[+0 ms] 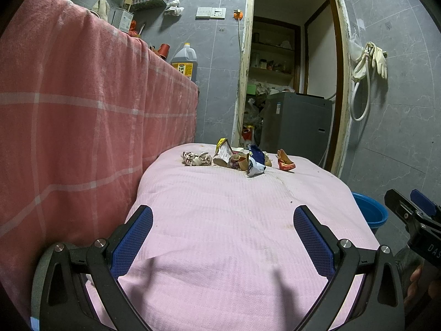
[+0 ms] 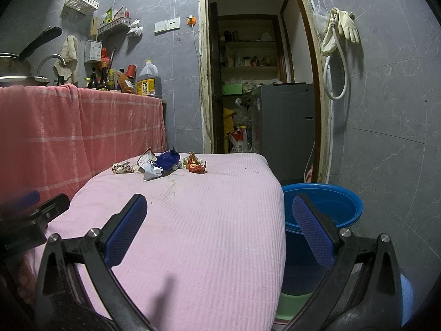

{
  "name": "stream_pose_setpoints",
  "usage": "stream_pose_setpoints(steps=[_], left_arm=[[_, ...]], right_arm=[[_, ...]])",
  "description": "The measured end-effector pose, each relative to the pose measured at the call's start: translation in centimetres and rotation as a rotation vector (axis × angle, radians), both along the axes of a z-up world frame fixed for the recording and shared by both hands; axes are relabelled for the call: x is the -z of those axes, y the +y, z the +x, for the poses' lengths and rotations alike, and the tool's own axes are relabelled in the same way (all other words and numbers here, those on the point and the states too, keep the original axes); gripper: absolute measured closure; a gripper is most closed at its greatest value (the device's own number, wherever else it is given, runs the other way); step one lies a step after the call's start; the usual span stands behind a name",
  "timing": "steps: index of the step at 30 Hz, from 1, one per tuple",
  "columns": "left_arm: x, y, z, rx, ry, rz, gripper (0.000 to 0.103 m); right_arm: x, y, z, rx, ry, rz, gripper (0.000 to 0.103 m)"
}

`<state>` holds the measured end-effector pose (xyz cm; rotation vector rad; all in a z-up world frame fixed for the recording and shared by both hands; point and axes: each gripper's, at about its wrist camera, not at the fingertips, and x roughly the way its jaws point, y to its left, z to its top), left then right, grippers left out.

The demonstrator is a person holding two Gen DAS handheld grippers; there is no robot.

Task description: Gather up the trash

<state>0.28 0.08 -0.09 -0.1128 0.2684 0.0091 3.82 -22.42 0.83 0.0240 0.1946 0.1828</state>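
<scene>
Several pieces of trash lie in a row at the far end of a table covered with a pink cloth (image 1: 234, 234): a crumpled white patterned wrapper (image 1: 196, 158) (image 2: 122, 168), a yellow-and-white packet (image 1: 223, 151) (image 2: 146, 159), a blue-and-white bag (image 1: 255, 162) (image 2: 163, 163) and a red-orange wrapper (image 1: 285, 161) (image 2: 195, 165). My left gripper (image 1: 223, 220) is open and empty, low over the near end of the table. My right gripper (image 2: 220, 209) is open and empty at the table's right edge; it also shows in the left wrist view (image 1: 413, 212). A blue basin (image 2: 328, 207) (image 1: 370, 209) stands beside the table on the right.
A counter draped in a red checked cloth (image 1: 82, 110) (image 2: 77, 135) rises along the left, with bottles and an oil jug (image 2: 148, 81) on it. A doorway (image 2: 261, 82) with a grey cabinet (image 2: 284, 129) is behind the table. A green basin (image 2: 292, 303) sits under the blue one.
</scene>
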Motion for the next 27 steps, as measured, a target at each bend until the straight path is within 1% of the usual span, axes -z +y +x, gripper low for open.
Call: stream_pose_setpoints(steps=[27], left_arm=[[0.18, 0.08, 0.13, -0.002, 0.002, -0.001, 0.003]], right_arm=[[0.08, -0.01, 0.19, 0.0, 0.008, 0.003, 0.0]])
